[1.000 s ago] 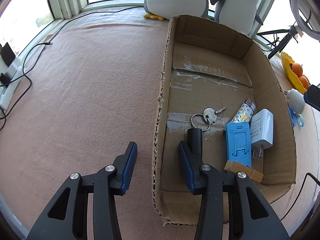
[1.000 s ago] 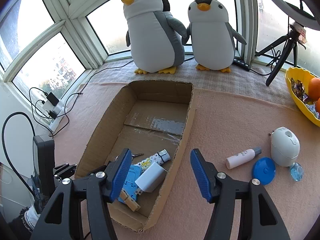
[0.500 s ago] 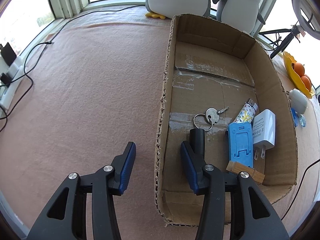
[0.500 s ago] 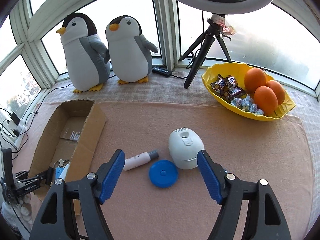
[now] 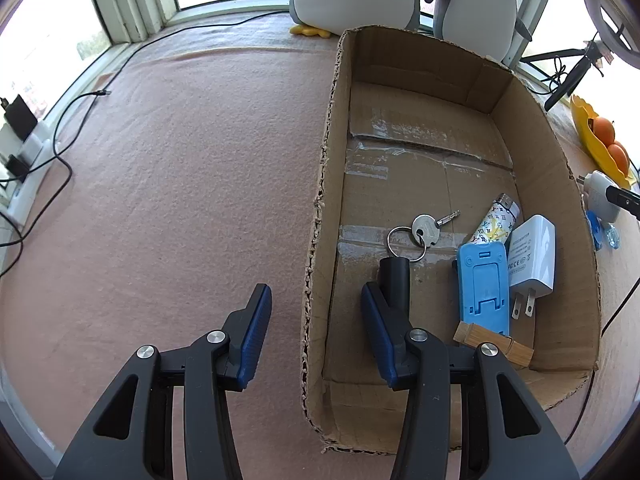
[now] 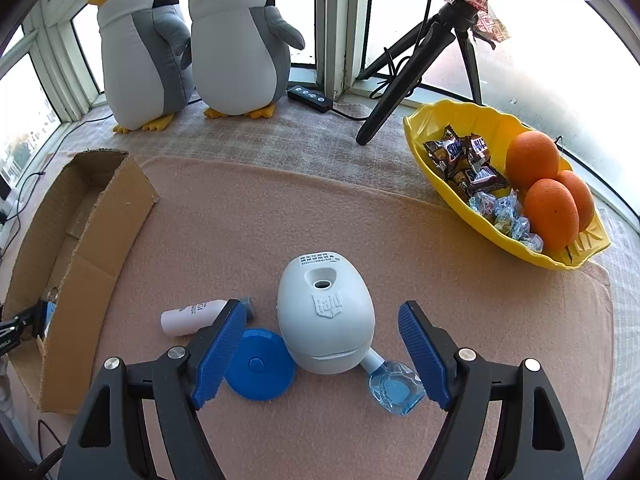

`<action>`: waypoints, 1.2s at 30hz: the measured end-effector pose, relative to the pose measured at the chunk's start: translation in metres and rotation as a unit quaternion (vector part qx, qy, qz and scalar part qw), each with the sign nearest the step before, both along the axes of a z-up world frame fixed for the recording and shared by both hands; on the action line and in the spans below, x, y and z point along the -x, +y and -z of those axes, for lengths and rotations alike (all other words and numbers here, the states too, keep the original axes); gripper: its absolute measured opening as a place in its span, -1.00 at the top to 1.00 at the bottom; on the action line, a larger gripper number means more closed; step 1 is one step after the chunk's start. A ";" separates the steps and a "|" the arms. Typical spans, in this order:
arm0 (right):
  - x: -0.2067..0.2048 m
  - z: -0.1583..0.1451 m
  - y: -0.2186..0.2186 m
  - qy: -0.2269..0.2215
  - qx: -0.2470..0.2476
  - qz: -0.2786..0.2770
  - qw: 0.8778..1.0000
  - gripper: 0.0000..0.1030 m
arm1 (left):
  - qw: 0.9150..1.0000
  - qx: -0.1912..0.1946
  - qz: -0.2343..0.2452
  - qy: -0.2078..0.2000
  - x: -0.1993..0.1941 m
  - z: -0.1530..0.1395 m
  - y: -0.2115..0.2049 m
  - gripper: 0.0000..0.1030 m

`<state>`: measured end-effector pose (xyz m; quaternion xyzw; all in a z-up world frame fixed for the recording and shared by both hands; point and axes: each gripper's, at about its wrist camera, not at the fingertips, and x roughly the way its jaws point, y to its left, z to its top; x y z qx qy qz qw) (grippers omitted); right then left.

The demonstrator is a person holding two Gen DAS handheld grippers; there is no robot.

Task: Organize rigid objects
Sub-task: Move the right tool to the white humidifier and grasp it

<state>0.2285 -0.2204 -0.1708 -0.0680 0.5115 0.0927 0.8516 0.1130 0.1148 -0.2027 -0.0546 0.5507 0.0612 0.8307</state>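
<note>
Two grippers on my feed. My right gripper has its jaws spread and they've just been widening; nothing gripped. White egg-shaped device sits between the blue pads, untouched, blue round disc by the left pad, clear blue bottle by the right pad, white tube just past the left fingertip. My left gripper straddles the near-left wall of the cardboard box, jaws apart, not pinching it; right finger inside beside a black keyfob with key ring. Further right in the box: blue stand, white charger, patterned lighter, wooden clip.
</note>
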 end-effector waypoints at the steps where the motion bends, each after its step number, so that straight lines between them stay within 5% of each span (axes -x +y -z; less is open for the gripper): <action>1: -0.001 0.002 0.000 0.001 0.003 0.000 1.000 -0.46 | 1.000 -0.001 0.000 0.000 0.000 0.000 -0.001 0.08; 18: -0.016 0.023 0.003 0.025 0.024 0.004 0.999 -0.45 | 1.000 0.003 0.000 0.000 -0.001 0.000 0.001 0.08; 27: -0.020 0.025 -0.001 0.039 0.008 0.000 0.999 -0.03 | 1.000 0.002 0.000 0.000 -0.001 0.000 0.001 0.08; 36: -0.019 0.023 -0.002 0.029 0.004 -0.006 1.000 -0.02 | 1.000 0.002 0.000 0.000 -0.001 0.000 0.001 0.08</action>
